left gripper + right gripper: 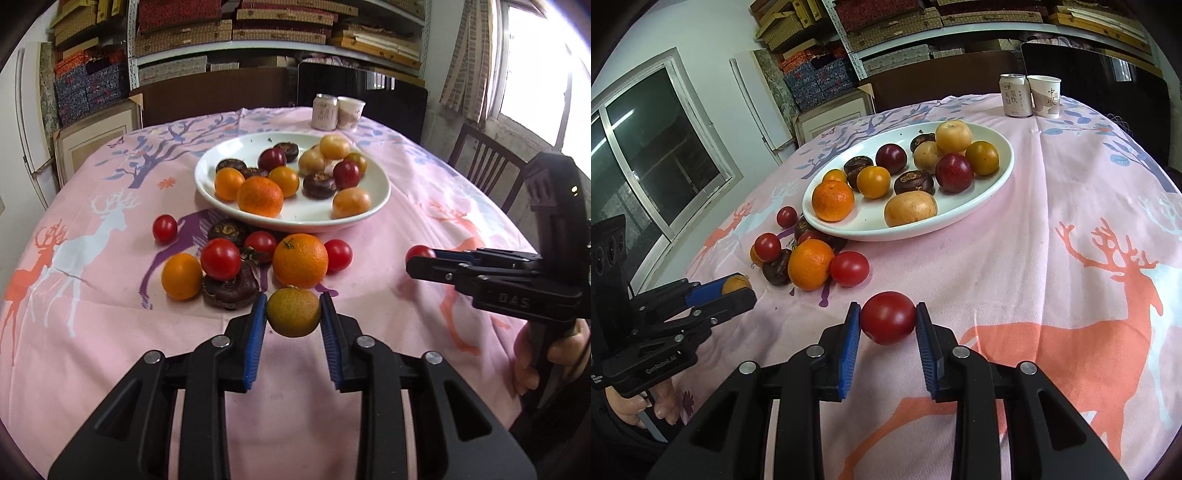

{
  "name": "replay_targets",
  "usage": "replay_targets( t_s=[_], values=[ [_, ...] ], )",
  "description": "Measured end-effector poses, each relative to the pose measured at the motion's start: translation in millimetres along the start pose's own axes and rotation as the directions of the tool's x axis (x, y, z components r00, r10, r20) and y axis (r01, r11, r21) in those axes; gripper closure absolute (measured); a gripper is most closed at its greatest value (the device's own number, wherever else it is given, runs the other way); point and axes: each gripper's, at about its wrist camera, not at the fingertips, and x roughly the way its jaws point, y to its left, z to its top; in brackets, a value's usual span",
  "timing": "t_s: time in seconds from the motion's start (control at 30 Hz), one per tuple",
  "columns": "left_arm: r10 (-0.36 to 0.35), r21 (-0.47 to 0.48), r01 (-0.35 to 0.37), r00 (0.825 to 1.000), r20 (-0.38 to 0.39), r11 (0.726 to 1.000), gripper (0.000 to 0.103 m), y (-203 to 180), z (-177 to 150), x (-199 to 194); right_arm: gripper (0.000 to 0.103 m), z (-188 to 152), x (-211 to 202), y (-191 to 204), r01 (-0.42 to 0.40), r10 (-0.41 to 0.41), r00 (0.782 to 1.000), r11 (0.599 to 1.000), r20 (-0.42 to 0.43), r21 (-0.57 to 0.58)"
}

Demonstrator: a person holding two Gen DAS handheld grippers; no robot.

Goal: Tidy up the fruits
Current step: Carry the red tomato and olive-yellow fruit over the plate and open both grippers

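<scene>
Your left claw clamped a small greenish-yellow round citrus, your right claw a glossy red cherry tomato, likely bound for the white oval ceramic plate.

White plate holding mixed oranges, dark plums and brown fruits; loose tomatoes and oranges clustered just before it; one greenish-yellow citrus nearest.

Showing pink across the tablecloth, printed with orange, white and purple deer and blue branches; gleaming white on the plate; glowing greenish-yellow on the citrus between blue pads of a black tool; shining red on the tomato.
</scene>
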Motion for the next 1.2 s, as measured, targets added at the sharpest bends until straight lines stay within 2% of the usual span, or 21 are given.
replay_targets(
  t_s=[0.23,0.4,0.5,0.6,0.7,0.83,0.87,0.9,0.93,0.97,1.0,1.2],
  values=[
    [-0.033,-0.019,0.034,0.998,0.044,0.999,0.075,13.0,17.4,-15.9,0.072,8.9,-11.6,0.3,0.027,-0.027,0.999,1.000,-0.023,0.007],
    [-0.076,0.038,0.073,0.995,0.061,0.997,0.075,-5.6,45.1,-7.2,0.072,51.3,-51.5,13.1,0.072,-0.065,0.993,0.995,0.097,-0.066],
    [-0.090,0.078,0.086,0.995,0.051,0.993,0.075,-21.1,65.8,15.2,0.072,88.7,-59.4,16.0,0.102,-0.088,0.984,0.991,0.155,-0.086],
    [-0.088,0.091,0.086,0.996,0.019,0.992,0.075,-27.3,81.6,47.3,0.072,117.9,-41.9,14.5,0.106,-0.091,0.983,0.991,0.161,-0.085],
    [-0.092,0.076,0.093,0.996,-0.005,0.993,0.075,-25.9,88.9,74.9,0.072,138.3,1.0,6.3,0.101,-0.093,0.990,0.993,0.106,-0.065],
    [-0.114,0.041,0.116,0.992,-0.056,0.992,0.075,-18.4,89.9,99.0,0.072,146.1,50.5,0.9,0.083,-0.081,0.996,0.996,0.035,-0.039],
    [-0.113,0.044,0.116,0.991,-0.067,0.992,0.072,-18.5,89.0,102.7,0.072,147.4,60.4,1.2,0.080,-0.079,0.997,0.996,0.023,-0.041],
    [-0.108,0.043,0.111,0.991,-0.074,0.993,0.060,-18.1,88.3,105.1,0.069,148.4,68.0,1.3,0.073,-0.072,0.997,0.997,0.015,-0.040],
    [-0.104,0.035,0.107,0.992,-0.073,0.994,0.051,-16.3,88.1,105.7,0.062,148.8,72.6,1.7,0.074,-0.074,0.997,0.997,0.014,-0.037],
    [-0.110,0.025,0.112,0.992,-0.063,0.993,0.040,-13.8,88.3,103.9,0.048,148.0,73.6,3.1,0.081,-0.080,0.997,0.996,0.022,-0.034],
    [-0.110,0.019,0.112,0.992,-0.054,0.994,0.035,-12.2,89.0,101.2,0.042,147.4,70.9,3.2,0.090,-0.089,0.995,0.995,0.046,-0.031],
    [-0.073,0.020,0.073,0.997,0.026,0.997,0.031,3.8,79.1,61.5,0.042,131.7,43.9,0.7,0.093,-0.092,0.994,0.995,0.062,-0.020]
  ],
)
